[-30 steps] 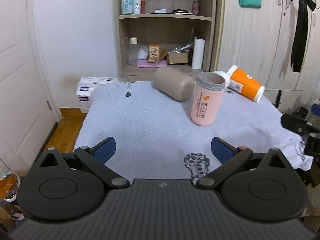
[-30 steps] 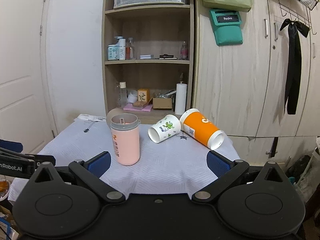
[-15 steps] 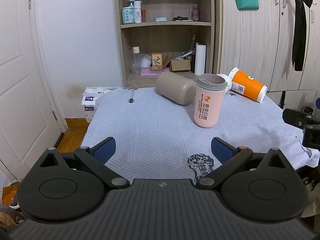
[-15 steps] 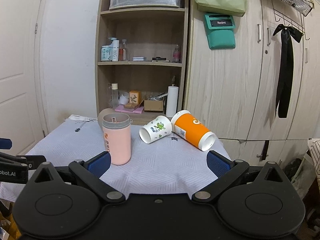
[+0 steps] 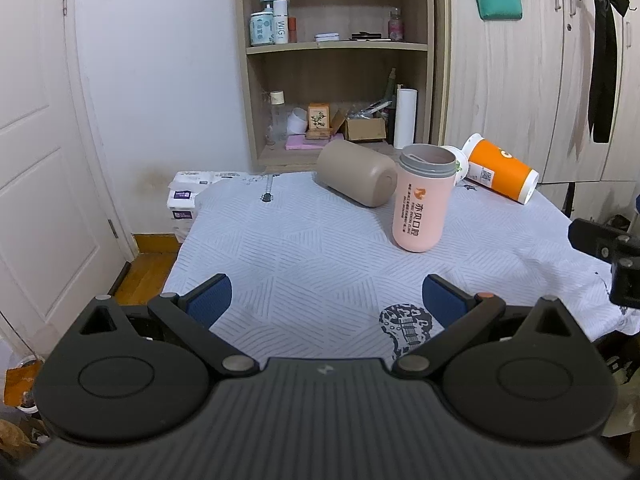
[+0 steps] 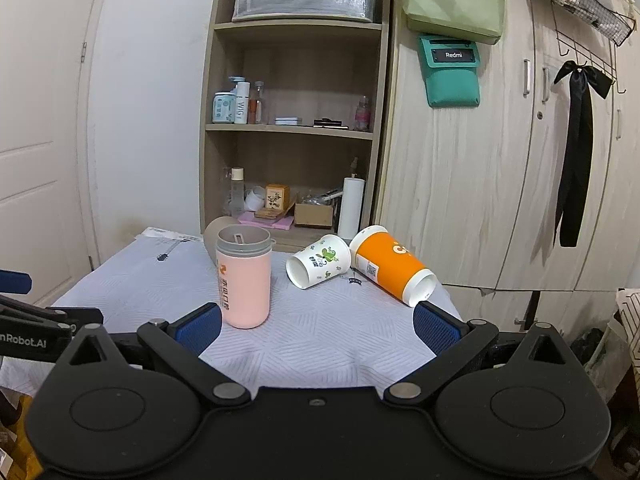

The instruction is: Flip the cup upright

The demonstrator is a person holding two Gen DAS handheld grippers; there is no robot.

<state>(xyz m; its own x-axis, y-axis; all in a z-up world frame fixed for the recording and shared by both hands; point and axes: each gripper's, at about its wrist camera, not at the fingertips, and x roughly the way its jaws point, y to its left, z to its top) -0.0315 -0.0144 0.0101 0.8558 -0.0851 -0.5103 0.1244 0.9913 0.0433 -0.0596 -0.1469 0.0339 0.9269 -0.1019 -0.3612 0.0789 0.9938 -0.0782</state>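
Note:
A pink cup (image 5: 421,200) (image 6: 243,280) with a grey rim stands upright on the cloth-covered table (image 5: 300,248). A tan cup (image 5: 356,178) (image 6: 211,236) lies on its side behind it. A white cup with green print (image 6: 320,262) and an orange cup (image 6: 394,268) (image 5: 500,172) lie on their sides at the back right. My left gripper (image 5: 326,300) is open and empty above the near table edge. My right gripper (image 6: 318,326) is open and empty, short of the cups.
A wooden shelf unit (image 6: 296,140) with bottles and boxes stands behind the table, wardrobe doors (image 6: 500,180) to its right. A white door (image 5: 36,160) is at the left. Tissue packs (image 5: 184,200) sit on the floor beyond the table's left corner.
Both grippers have pulled back and risen a little from the table, staying open. The cups have not moved.

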